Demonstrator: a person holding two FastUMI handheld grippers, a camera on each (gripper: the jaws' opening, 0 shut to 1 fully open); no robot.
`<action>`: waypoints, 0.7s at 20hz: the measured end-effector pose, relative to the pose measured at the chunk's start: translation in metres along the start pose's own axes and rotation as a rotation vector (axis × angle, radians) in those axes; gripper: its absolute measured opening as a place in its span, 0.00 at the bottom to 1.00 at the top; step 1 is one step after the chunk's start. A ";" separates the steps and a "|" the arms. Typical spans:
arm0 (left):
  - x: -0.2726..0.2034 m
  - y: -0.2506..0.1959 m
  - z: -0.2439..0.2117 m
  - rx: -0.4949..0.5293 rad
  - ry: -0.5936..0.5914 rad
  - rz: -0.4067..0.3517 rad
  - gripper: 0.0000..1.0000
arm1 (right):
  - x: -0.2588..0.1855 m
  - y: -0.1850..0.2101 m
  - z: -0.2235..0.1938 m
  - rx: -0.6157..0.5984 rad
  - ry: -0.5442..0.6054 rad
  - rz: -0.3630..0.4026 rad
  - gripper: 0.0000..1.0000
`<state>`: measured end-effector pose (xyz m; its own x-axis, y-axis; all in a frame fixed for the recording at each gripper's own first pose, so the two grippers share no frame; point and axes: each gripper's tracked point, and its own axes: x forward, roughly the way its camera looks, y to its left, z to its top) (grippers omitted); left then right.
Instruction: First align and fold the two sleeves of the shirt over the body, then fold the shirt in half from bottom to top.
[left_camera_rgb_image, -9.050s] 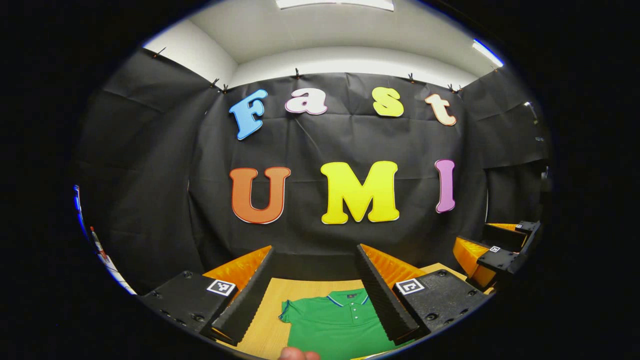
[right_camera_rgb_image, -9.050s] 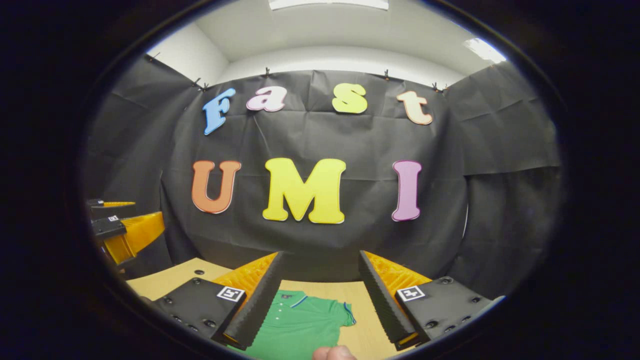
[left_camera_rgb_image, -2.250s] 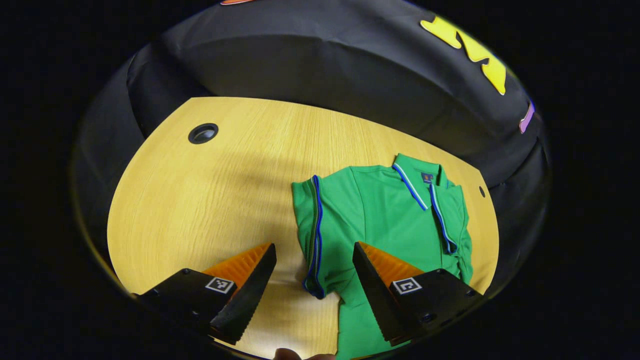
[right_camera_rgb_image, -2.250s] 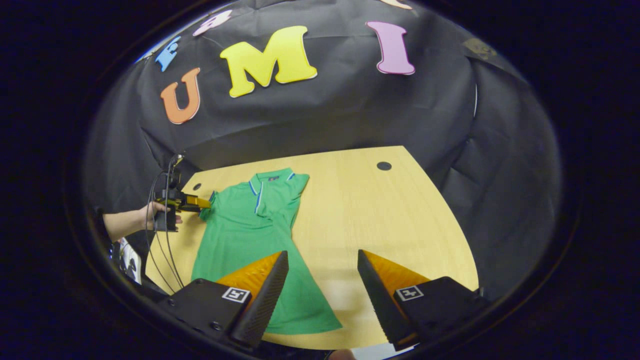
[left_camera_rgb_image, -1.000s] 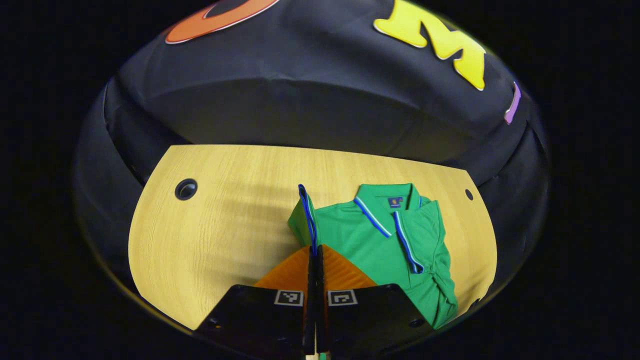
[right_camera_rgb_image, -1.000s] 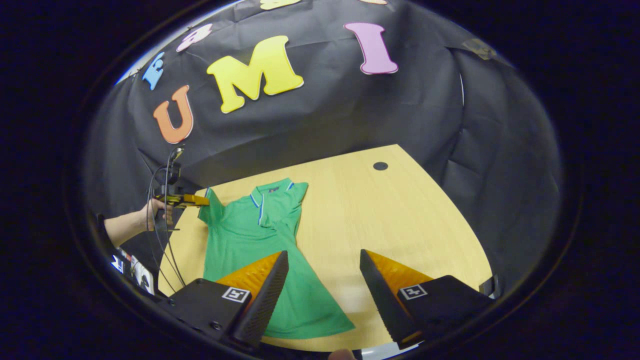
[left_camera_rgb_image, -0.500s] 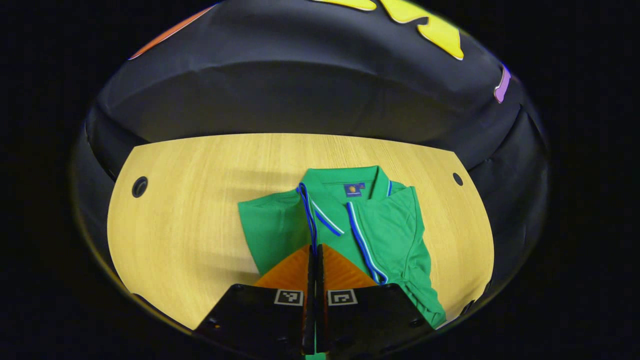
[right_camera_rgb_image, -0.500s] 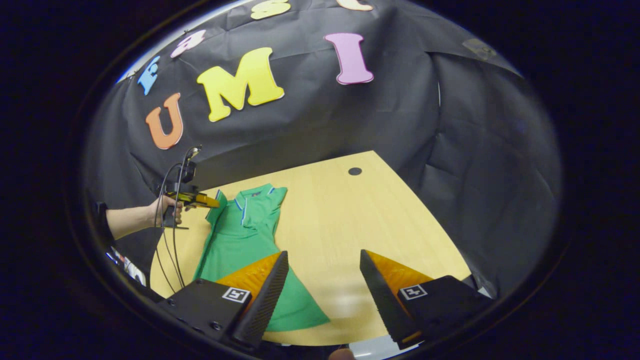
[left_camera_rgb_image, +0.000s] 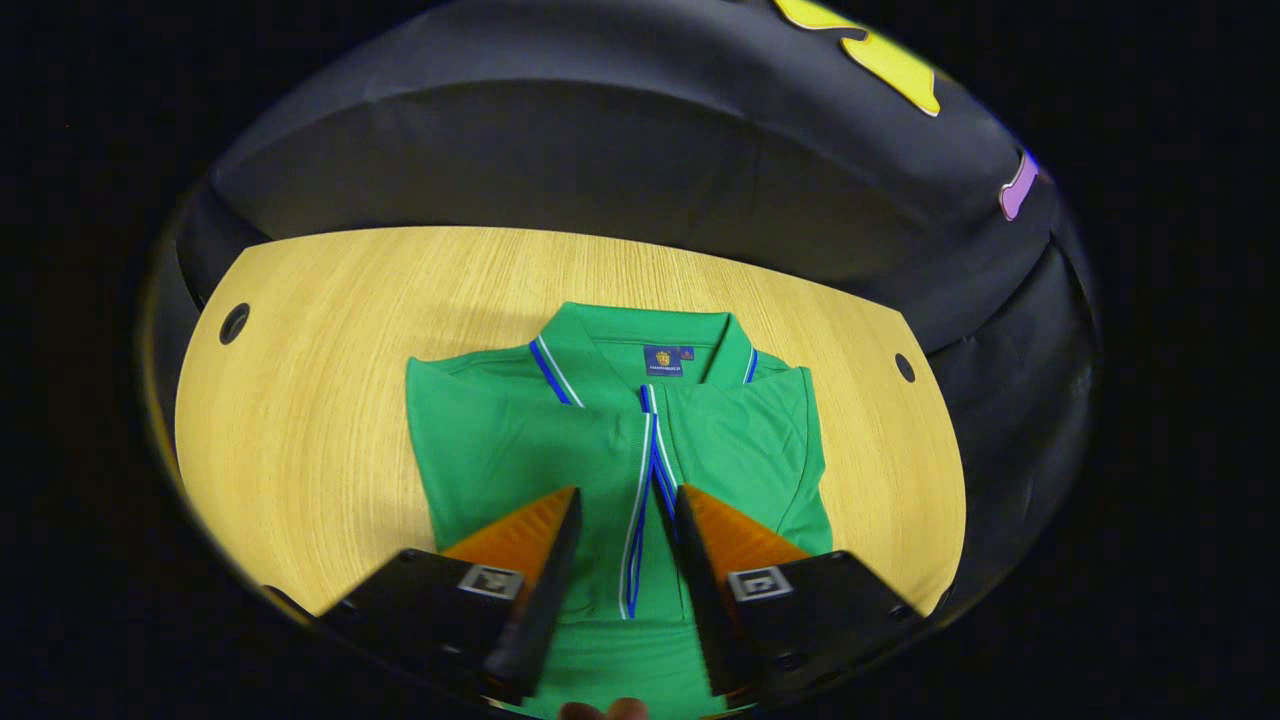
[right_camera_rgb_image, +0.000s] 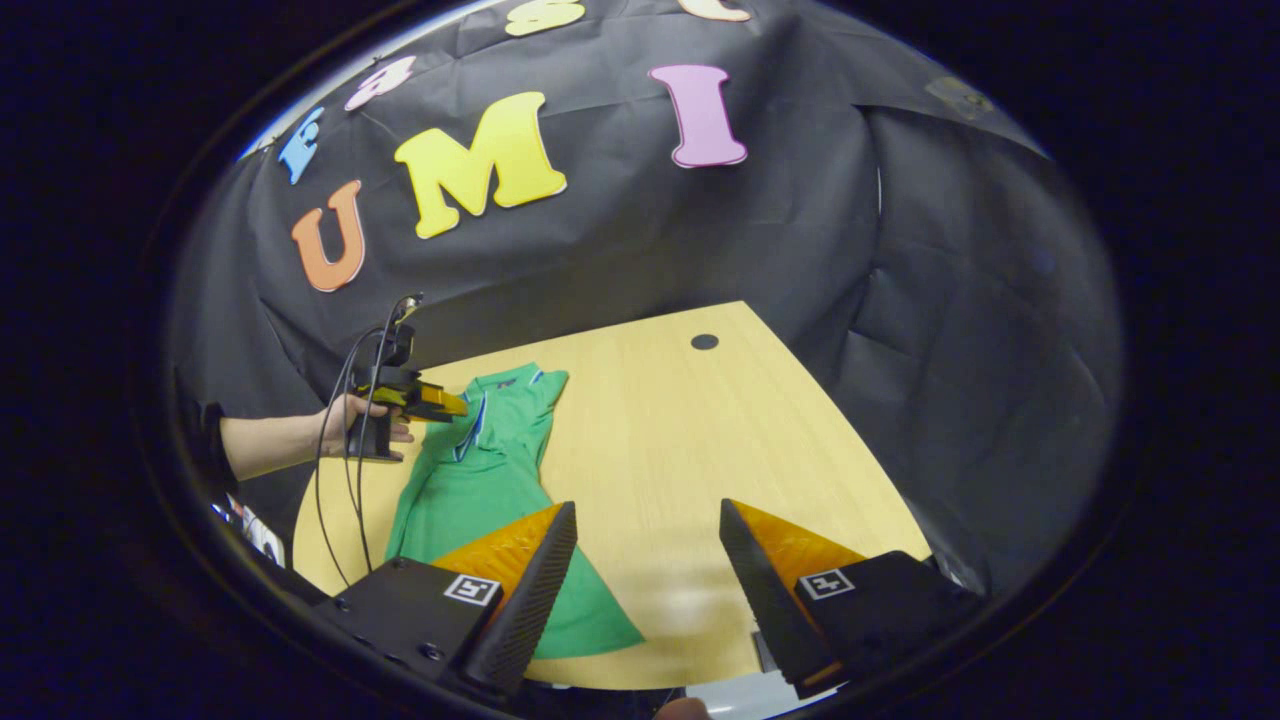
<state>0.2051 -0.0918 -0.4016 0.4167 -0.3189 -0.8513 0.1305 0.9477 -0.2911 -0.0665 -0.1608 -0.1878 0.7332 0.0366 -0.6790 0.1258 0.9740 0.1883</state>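
A green polo shirt (left_camera_rgb_image: 600, 440) with blue-and-white trim lies collar-far on the wooden table (left_camera_rgb_image: 330, 340). Both sleeves are folded over the body, and their striped hems (left_camera_rgb_image: 645, 480) meet along the middle. My left gripper (left_camera_rgb_image: 627, 500) hovers low over the chest, open, with the hem of the left sleeve lying loose between its fingers. In the right gripper view the shirt (right_camera_rgb_image: 480, 470) is a narrow strip at the left, with the left gripper (right_camera_rgb_image: 455, 407) over its chest, held by a hand (right_camera_rgb_image: 350, 415). My right gripper (right_camera_rgb_image: 647, 512) stands open above the table near the shirt's bottom hem, holding nothing.
The table has round cable holes (left_camera_rgb_image: 234, 323) (left_camera_rgb_image: 904, 367) near its far corners, and one shows as a hole (right_camera_rgb_image: 704, 342) in the right gripper view. Cables (right_camera_rgb_image: 345, 500) hang from the left gripper. Bare wood (right_camera_rgb_image: 700, 440) lies to the right of the shirt. Black cloth walls close the table in.
The left gripper carried the left sleeve rightward over the body, laid it down and opened, letting it go. The right gripper has barely moved and stays open.
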 end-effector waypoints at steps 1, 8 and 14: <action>-0.009 0.007 0.000 0.024 -0.015 0.026 0.76 | 0.002 0.005 0.002 -0.007 -0.002 0.013 0.86; -0.122 0.028 -0.038 0.078 -0.130 0.098 0.95 | 0.007 0.064 -0.002 -0.152 0.010 0.152 0.92; -0.207 0.041 -0.121 0.077 -0.175 0.104 0.98 | 0.012 0.095 -0.049 -0.322 0.077 0.245 0.92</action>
<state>0.0150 0.0117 -0.2898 0.5807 -0.2192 -0.7840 0.1441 0.9755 -0.1660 -0.0780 -0.0566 -0.2129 0.6617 0.2808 -0.6952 -0.2710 0.9541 0.1274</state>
